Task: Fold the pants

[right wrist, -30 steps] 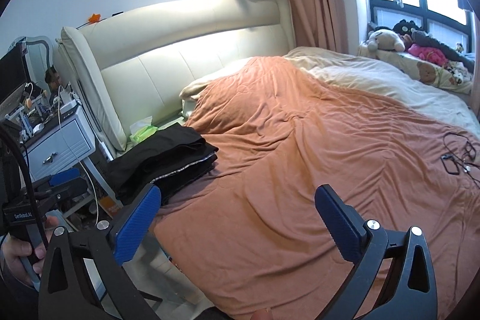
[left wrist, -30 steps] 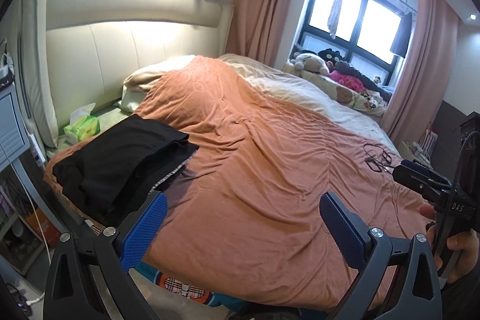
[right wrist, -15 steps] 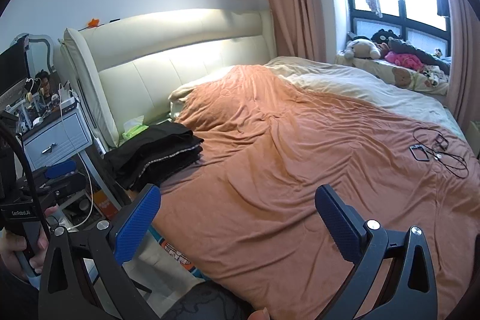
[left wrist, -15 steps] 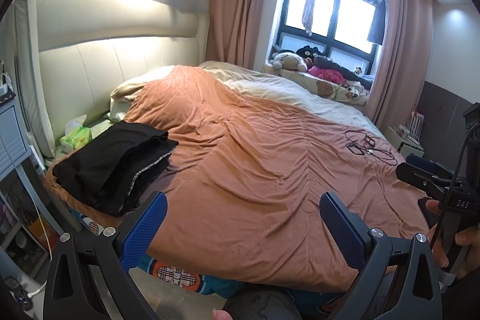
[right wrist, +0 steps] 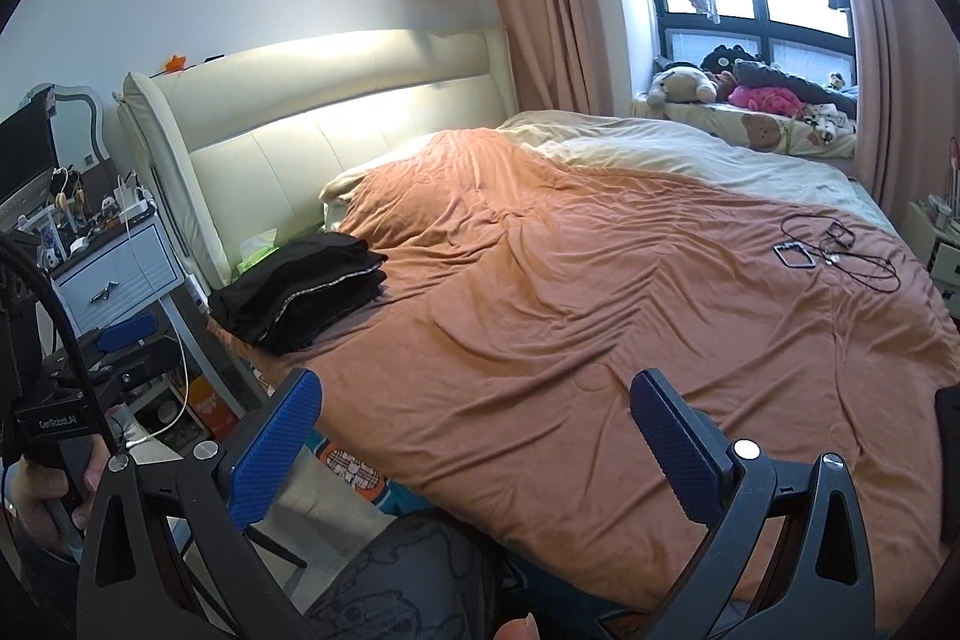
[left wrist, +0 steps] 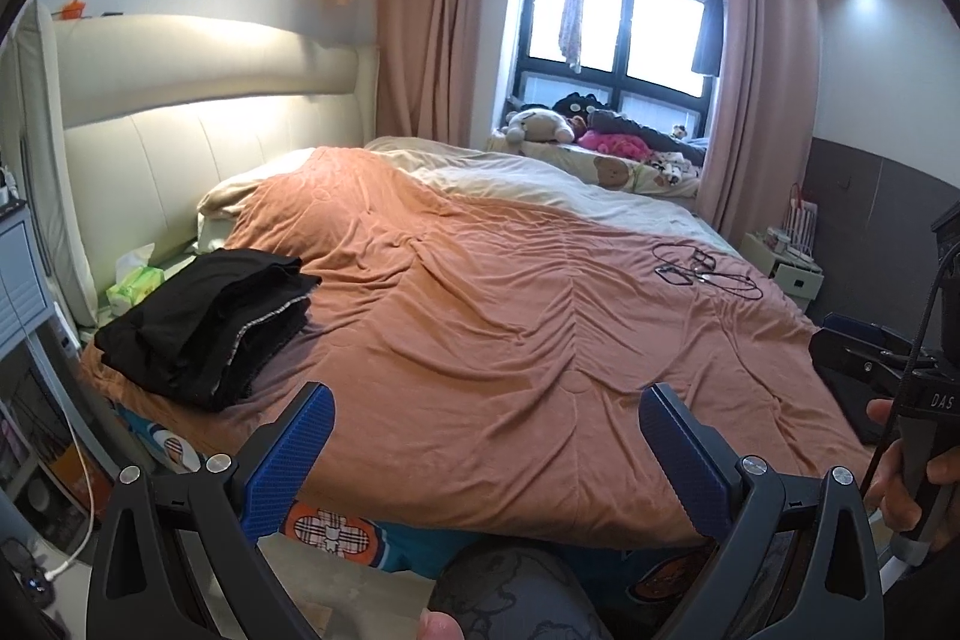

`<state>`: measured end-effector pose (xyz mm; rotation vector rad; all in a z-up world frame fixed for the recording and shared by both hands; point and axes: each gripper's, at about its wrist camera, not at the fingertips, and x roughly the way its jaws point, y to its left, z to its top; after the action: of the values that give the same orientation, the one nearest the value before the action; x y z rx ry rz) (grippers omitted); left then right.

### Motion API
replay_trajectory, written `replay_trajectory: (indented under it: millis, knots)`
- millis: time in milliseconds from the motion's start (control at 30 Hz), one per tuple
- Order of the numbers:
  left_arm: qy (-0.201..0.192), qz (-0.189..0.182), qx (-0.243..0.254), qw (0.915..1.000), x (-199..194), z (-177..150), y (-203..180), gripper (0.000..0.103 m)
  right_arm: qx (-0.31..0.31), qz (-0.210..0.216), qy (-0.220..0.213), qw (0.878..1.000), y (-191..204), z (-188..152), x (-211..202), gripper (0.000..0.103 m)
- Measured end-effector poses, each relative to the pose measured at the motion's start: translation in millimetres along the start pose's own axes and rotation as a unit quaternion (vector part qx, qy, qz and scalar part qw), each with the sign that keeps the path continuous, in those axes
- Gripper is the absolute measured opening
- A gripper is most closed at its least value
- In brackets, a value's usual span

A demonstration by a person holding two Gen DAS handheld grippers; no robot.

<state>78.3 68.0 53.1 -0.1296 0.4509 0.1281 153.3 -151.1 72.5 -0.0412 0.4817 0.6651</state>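
Both cameras have drawn back from the bed (left wrist: 510,340) over the last second. The folded black pants (left wrist: 204,316) now sit farther off near its left corner, the bed's near edge and the floor have come into sight, and a patterned knee (right wrist: 408,574) has appeared at the bottom.

Orange blanket (left wrist: 510,340) mid-bed bare, folded black pants (left wrist: 204,322) at left edge, cables (left wrist: 705,271) far right.
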Motion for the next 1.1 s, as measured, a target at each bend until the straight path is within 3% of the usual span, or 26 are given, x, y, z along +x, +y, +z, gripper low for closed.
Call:
replay_trajectory:
  millis: [600,1100]
  knots:
    - [-0.036,-0.009,0.021,0.9991,-24,-50,-37,0.102,0.005,-0.055,-0.021,0.998,17,-52,-57,0.103]
    - [-0.072,-0.017,0.041,0.9964,-55,-62,-52,0.102,0.012,-0.069,-0.042,0.997,27,-79,-76,0.103]
